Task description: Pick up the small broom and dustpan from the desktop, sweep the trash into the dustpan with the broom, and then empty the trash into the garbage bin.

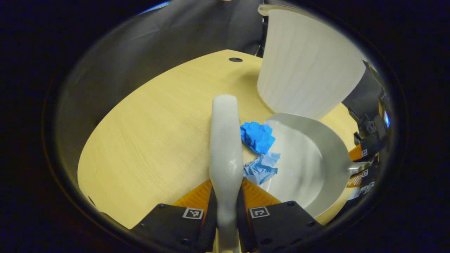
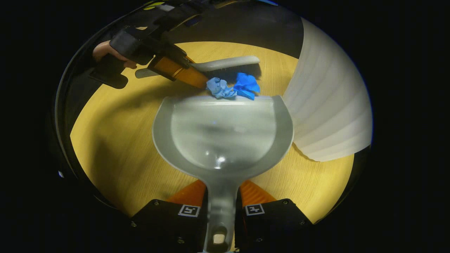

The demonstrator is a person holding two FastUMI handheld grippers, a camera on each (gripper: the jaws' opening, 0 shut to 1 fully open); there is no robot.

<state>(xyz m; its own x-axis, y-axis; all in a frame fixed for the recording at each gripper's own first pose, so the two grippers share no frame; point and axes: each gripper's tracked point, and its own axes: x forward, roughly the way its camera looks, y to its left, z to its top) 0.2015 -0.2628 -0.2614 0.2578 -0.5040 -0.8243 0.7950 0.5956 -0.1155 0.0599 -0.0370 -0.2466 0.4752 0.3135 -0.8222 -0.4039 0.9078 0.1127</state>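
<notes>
Both fingers of the left gripper [image 1: 226, 207] clamp the broom [image 1: 225, 140]; right gripper [image 2: 221, 211] fingers clamp the dustpan [image 2: 221, 133]. Two blue paper wads [image 2: 232, 87] lie at its lip, with the white bin [image 2: 330, 116] just beside on the worktop [image 1: 147, 133].

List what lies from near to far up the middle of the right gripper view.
right gripper shut on the dustpan handle → dustpan → pale blue paper wad and dark blue paper wad at its lip → broom → wooden desktop
</notes>
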